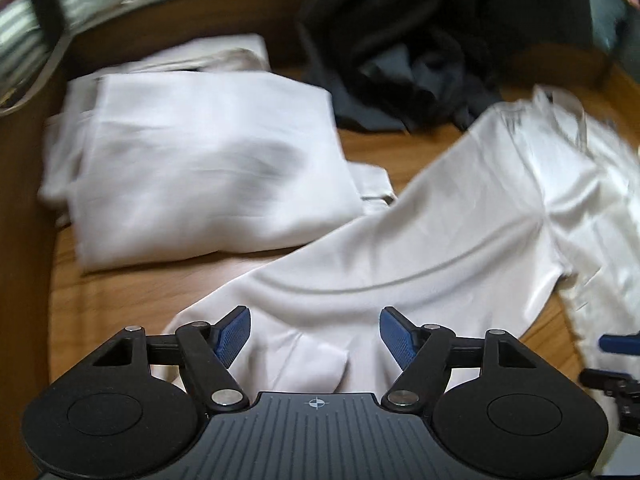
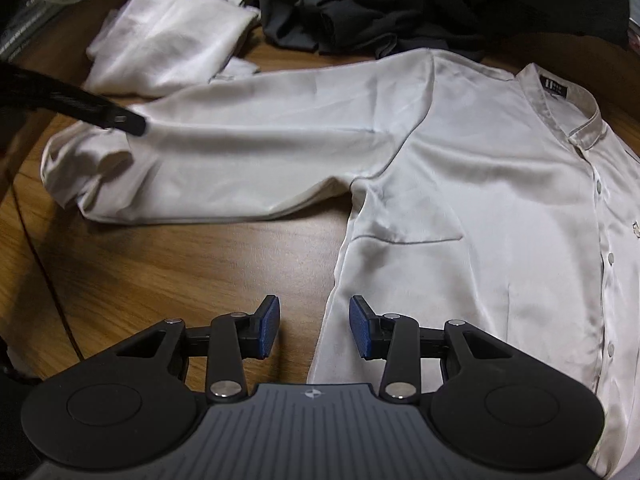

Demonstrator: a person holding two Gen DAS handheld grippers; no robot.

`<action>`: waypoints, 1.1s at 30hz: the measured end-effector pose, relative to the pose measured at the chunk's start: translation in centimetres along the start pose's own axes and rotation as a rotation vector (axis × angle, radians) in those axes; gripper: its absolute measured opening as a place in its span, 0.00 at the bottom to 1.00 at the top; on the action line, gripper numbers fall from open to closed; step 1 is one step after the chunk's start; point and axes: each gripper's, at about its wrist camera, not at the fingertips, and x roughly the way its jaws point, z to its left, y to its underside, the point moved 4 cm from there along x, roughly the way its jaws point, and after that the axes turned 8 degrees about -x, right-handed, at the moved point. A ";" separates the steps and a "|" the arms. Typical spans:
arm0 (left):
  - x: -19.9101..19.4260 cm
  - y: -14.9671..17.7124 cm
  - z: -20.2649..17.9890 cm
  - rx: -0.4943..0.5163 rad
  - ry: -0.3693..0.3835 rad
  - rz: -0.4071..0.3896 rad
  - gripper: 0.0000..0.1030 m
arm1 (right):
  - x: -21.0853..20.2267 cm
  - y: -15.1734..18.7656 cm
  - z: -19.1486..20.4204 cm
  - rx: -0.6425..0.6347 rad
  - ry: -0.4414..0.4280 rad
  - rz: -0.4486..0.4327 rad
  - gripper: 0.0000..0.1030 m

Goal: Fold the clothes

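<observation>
A pale satin button-up shirt point(image 2: 480, 208) lies face up on the wooden table point(image 2: 180, 264), its collar at the far right and one long sleeve point(image 2: 240, 152) stretched out to the left. My left gripper point(image 1: 315, 320) is open just above the cuff end of that sleeve point(image 1: 400, 248), with cloth under the jaws but none pinched. One of its black fingers point(image 2: 120, 120) shows over the cuff in the right wrist view. My right gripper point(image 2: 314, 312) is open over the shirt's side edge near the hem, one pad above bare wood and the other above fabric.
A folded white garment point(image 1: 208, 160) lies at the back left, also visible as a folded white garment point(image 2: 168, 40) in the right wrist view. A heap of dark clothes point(image 2: 440, 0) fills the back. A thin cable point(image 2: 40, 260) runs along the table's left edge.
</observation>
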 end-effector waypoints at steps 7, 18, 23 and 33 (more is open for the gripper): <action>2.6 -0.6 -1.5 0.110 0.011 -0.013 0.34 | 0.6 0.5 0.0 -0.023 0.029 0.036 0.01; 2.2 -0.6 1.5 0.031 -0.122 0.006 0.08 | -0.3 0.7 2.5 -0.139 -0.093 0.048 0.04; 0.1 -1.0 2.5 -0.017 -0.081 0.000 0.27 | -4.0 0.2 -0.6 -0.106 -0.090 -0.038 0.16; -3.1 -7.7 -7.3 0.044 0.027 -0.040 0.42 | -6.8 1.0 -13.7 0.103 0.056 -0.141 0.17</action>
